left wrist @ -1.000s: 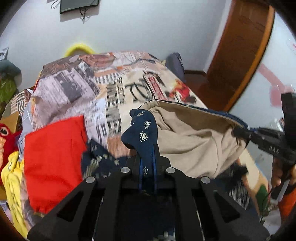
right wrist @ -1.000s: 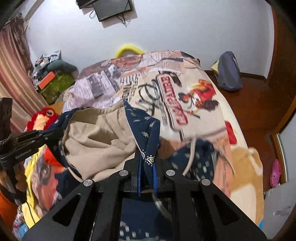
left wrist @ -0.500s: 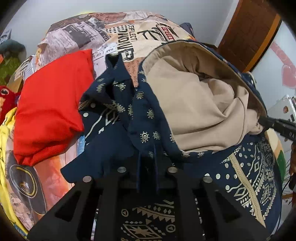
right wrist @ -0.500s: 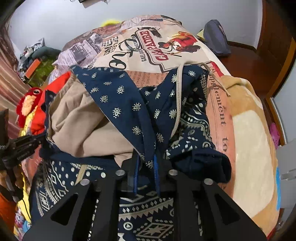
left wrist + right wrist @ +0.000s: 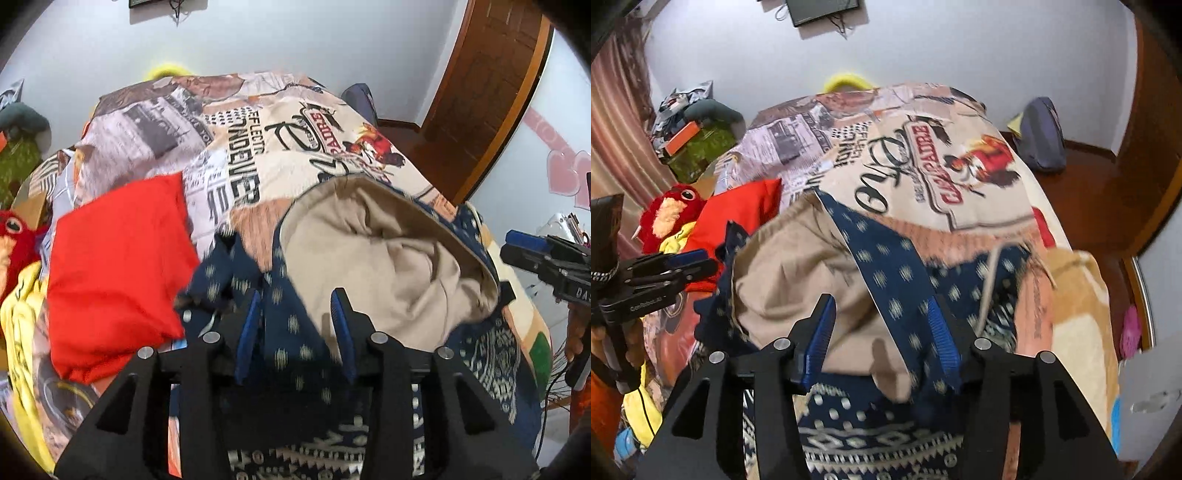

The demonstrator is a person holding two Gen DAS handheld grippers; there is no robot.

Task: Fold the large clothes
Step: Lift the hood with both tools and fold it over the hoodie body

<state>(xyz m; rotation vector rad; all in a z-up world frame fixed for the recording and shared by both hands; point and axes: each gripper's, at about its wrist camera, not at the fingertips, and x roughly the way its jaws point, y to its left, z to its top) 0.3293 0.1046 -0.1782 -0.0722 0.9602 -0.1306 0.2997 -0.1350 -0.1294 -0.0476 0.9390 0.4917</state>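
Note:
A navy patterned hooded garment (image 5: 295, 332) with a beige lining (image 5: 369, 258) lies crumpled on the bed's printed blanket (image 5: 258, 155). My left gripper (image 5: 295, 314) hovers just over its navy edge. Its jaws are opening, and the blurred cloth lies loose between the blue pads (image 5: 247, 325) without being pressed. In the right wrist view my right gripper (image 5: 881, 328) is also opening over a navy strip (image 5: 894, 266) and the beige lining (image 5: 790, 266). Each gripper shows in the other's view: the right gripper (image 5: 535, 254) at the right edge, the left gripper (image 5: 676, 266) at the left edge.
A folded red cloth (image 5: 110, 266) lies left of the garment, with a yellow garment (image 5: 22, 314) and a red plush toy (image 5: 672, 214) beyond it. A grey backpack (image 5: 1041, 136) sits on the wooden floor right of the bed, near a wooden door (image 5: 491, 92).
Both grippers were shut on navy cloth held up over the bed. They came down with it, then opened, and the cloth has slipped out of both pairs of pads.

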